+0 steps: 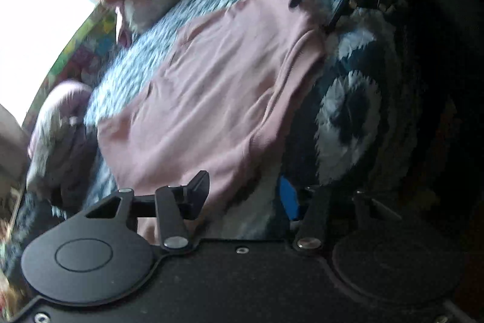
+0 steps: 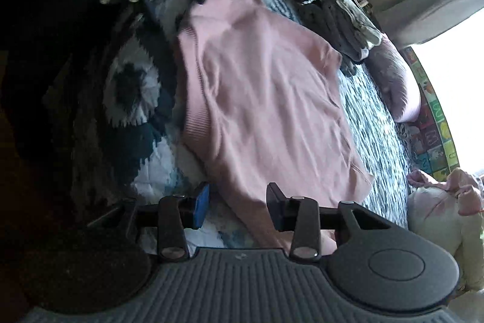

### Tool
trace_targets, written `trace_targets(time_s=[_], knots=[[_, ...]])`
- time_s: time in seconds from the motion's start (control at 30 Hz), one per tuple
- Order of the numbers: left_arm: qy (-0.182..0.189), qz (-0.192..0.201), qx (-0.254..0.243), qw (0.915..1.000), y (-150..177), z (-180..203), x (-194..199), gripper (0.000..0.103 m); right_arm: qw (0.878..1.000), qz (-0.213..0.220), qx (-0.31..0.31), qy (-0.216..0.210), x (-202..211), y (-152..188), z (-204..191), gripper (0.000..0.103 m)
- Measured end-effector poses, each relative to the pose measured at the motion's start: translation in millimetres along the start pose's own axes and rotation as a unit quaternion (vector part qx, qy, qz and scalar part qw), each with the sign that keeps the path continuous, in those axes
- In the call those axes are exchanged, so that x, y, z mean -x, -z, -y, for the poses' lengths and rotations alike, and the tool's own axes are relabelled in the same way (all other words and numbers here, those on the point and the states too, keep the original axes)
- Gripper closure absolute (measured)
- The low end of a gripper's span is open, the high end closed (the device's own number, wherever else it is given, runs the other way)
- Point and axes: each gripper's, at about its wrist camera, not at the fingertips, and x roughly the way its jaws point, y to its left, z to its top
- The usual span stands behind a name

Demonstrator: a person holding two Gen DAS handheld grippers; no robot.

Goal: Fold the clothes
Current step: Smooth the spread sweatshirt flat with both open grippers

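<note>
Left wrist view: both hand-held grippers (left (image 1: 242,196), right (image 2: 237,206)) straddle the pink sweater's (image 1: 211,87) edges, grip unclear.

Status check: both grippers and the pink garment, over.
Left gripper open at one end of the pink knit sweater, nothing pinched. Right gripper open at the other end. Sweater spread on blue-and-white patterned bedspread. Nothing in the way.

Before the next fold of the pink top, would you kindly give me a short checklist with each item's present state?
1. Pink top spread on the bedspread: ok.
2. Left tongs over the top's near edge: ok.
3. Right tongs over the opposite edge: ok.
4. Fabric gripped by both: cannot tell.
5. Top free of wrinkles: not ok, creased.
6. Clothes pile clear of the top: not ok, it meets a corner.
</note>
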Motion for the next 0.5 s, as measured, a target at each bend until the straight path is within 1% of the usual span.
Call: trace_targets(time_s=[0.03,0.07,0.1,0.2,0.27,0.3,0.33,0.37,0.4,0.43,0.47,0.5], knots=[[0.002,0.007,-0.006,1.0000,-2,1,-1,0.089,1.000,-0.003,0.001,-0.008,-1,-1,-3,0.075],[0.001,0.009,-0.018,0.9998,-3,2,0,0.091,1.000,-0.010,-0.004,-0.025,-3,-2,-3,0.081],[0.001,0.012,-0.029,0.9995,-5,3,2,0.092,0.999,-0.016,-0.010,-0.040,-3,-3,-3,0.088],[-0.001,0.014,-0.060,0.9981,-2,7,9,0.093,0.997,-0.022,-0.029,-0.067,5,-5,3,0.091],[0.009,0.002,-0.056,0.9984,8,11,2,0.094,0.996,-0.024,-0.037,-0.079,7,-4,-1,0.093],[0.009,0.006,-0.049,0.9987,11,10,2,0.095,0.996,-0.024,-0.035,-0.075,7,-2,-6,0.097],[0.013,0.008,-0.038,0.9992,12,8,4,0.094,0.996,-0.023,-0.043,-0.074,9,-2,-6,0.100],[0.024,0.003,-0.015,0.9996,10,1,10,0.088,0.996,-0.023,-0.051,-0.073,12,-1,-7,0.100],[0.033,0.003,0.008,0.9994,8,-5,17,0.075,0.995,-0.022,-0.068,-0.073,15,1,-4,0.098],[0.037,0.014,0.031,0.9988,7,-10,24,0.062,0.991,-0.019,-0.104,-0.077,21,5,5,0.090],[0.040,0.024,0.056,0.9973,7,-16,31,0.061,0.987,-0.016,-0.142,-0.078,26,9,15,0.084],[0.045,0.033,0.085,0.9948,6,-22,36,0.061,0.980,-0.014,-0.183,-0.073,29,15,25,0.069]])
